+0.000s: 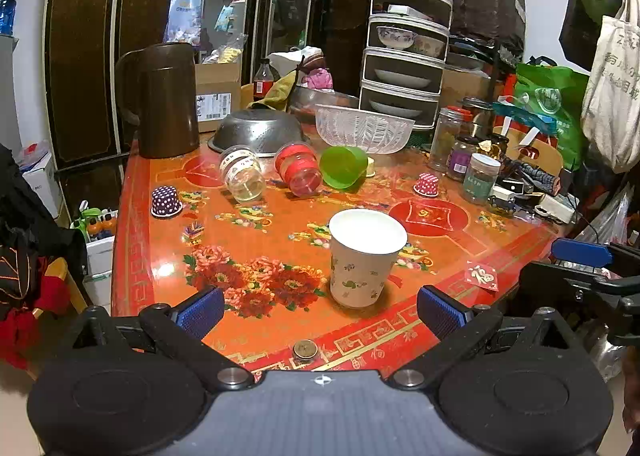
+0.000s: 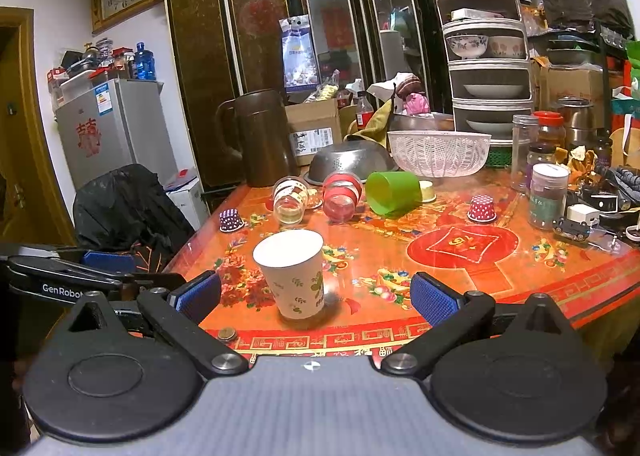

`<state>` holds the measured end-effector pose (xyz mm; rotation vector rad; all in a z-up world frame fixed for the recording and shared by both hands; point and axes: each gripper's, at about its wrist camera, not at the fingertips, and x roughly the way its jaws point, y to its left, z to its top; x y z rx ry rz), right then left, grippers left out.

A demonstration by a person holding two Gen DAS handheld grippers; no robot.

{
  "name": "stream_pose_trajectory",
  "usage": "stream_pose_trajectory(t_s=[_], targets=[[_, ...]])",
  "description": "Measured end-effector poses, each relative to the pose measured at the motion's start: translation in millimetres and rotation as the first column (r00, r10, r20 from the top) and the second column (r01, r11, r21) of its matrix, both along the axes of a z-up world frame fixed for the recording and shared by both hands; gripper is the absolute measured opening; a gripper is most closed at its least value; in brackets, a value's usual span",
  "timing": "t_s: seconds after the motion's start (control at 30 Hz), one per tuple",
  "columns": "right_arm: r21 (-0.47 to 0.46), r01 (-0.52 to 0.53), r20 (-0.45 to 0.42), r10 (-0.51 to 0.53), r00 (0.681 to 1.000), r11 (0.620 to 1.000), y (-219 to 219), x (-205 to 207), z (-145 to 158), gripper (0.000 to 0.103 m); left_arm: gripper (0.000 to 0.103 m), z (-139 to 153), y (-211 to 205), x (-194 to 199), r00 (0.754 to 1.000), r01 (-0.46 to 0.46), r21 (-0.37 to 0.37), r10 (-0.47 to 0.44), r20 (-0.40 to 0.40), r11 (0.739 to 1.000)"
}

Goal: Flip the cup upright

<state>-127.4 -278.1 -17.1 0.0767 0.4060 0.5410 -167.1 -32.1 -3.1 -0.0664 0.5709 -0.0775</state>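
Observation:
A white paper cup with a floral print stands upright, mouth up, near the front edge of the red patterned table. It also shows in the right wrist view. My left gripper is open and empty, just short of the cup, fingers apart on either side. My right gripper is open and empty, close in front of the cup. A green plastic cup lies on its side further back, as do a clear jar and a red-banded jar.
A brown jug, an upturned steel colander and a clear patterned bowl stand at the back. Jars crowd the right side. Small dotted cups sit upside down. A coin lies at the front edge.

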Motion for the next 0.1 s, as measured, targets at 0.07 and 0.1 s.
stream_pose_trajectory(t_s=[0.07, 0.1], targets=[[0.003, -0.002, 0.001, 0.002, 1.0, 1.0, 0.2, 0.5, -2.2, 0.102, 0.103, 0.0, -0.1, -1.2, 1.0, 0.003, -0.002, -0.003, 0.014, 1.0], [0.005, -0.004, 0.003, 0.004, 1.0, 1.0, 0.7, 0.9, -3.0, 0.102, 0.103, 0.2, 0.3, -1.9, 1.0, 0.001, -0.001, -0.001, 0.024, 1.0]])
